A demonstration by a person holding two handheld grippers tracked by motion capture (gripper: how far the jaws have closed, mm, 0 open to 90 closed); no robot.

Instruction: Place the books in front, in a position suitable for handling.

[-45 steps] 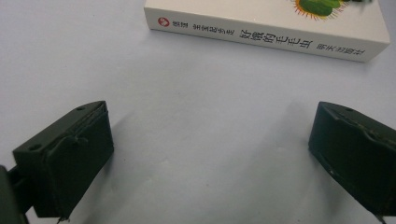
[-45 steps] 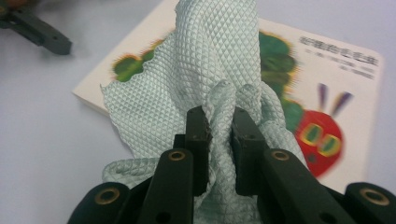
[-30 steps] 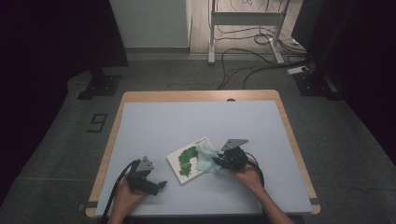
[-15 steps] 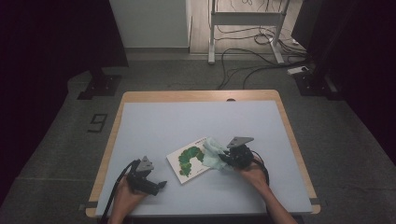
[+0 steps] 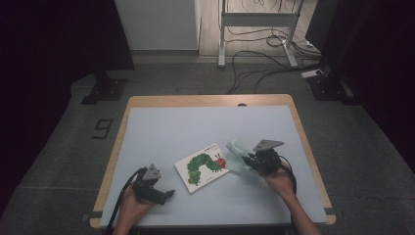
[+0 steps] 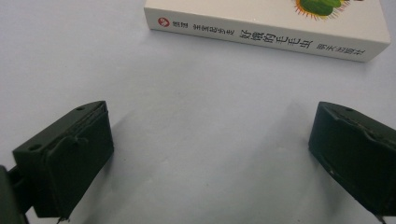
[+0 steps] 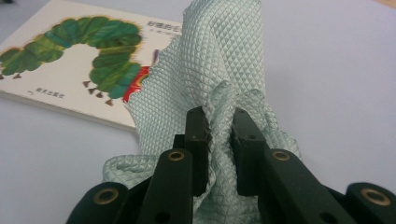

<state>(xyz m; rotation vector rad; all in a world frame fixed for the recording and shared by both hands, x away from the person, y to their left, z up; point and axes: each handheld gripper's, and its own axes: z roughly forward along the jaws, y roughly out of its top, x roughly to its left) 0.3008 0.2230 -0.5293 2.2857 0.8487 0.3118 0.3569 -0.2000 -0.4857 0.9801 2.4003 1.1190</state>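
Note:
A white picture book (image 5: 204,166) with a green caterpillar on its cover (image 7: 79,60) lies flat near the table's middle front. My right gripper (image 5: 250,159) (image 7: 219,122) is shut on a pale green waffle-weave cloth (image 5: 237,153) (image 7: 219,70), which bunches up between the jaws just right of the book, one corner overlapping the book's edge. My left gripper (image 5: 169,194) (image 6: 210,154) rests low at the front left, jaws wide open with only bare tabletop between them. The book's spine (image 6: 266,32) with printed characters lies a short way ahead of it.
The light grey tabletop (image 5: 195,127) has a wooden rim (image 5: 210,100). Beyond the far edge the floor holds a metal stand (image 5: 257,19) and loose cables (image 5: 264,54). A black stand base (image 5: 103,90) sits at the far left on the floor.
My right gripper has drawn the cloth to the right and slightly up, off the book's cover, so the caterpillar now shows whole. The left gripper has stayed put.

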